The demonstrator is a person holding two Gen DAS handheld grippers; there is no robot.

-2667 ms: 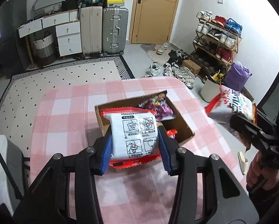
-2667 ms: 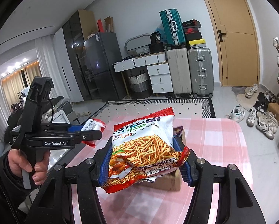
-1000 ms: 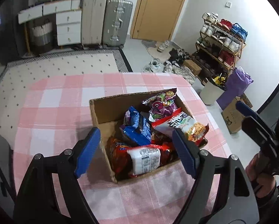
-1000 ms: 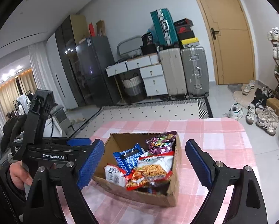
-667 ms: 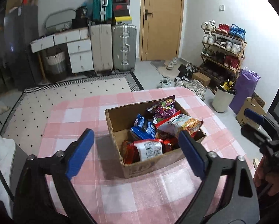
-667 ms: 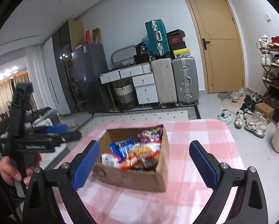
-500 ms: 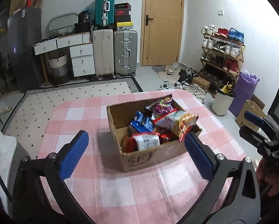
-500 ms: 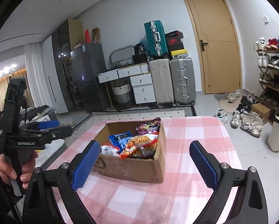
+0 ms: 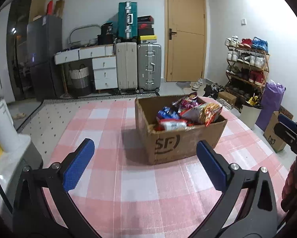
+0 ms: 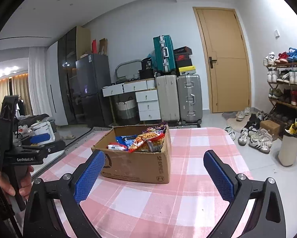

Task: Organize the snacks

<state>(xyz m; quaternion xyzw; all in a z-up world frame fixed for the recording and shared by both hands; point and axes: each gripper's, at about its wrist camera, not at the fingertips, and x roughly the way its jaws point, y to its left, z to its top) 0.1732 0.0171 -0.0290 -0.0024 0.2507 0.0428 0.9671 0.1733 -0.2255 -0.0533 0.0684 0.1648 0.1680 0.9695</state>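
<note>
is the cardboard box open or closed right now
Open: the cardboard box has no flaps over its top, and snack packets show above the rim.

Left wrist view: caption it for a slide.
Open left gripper before brown cardboard box of snack packets on pink checked tablecloth.
</note>
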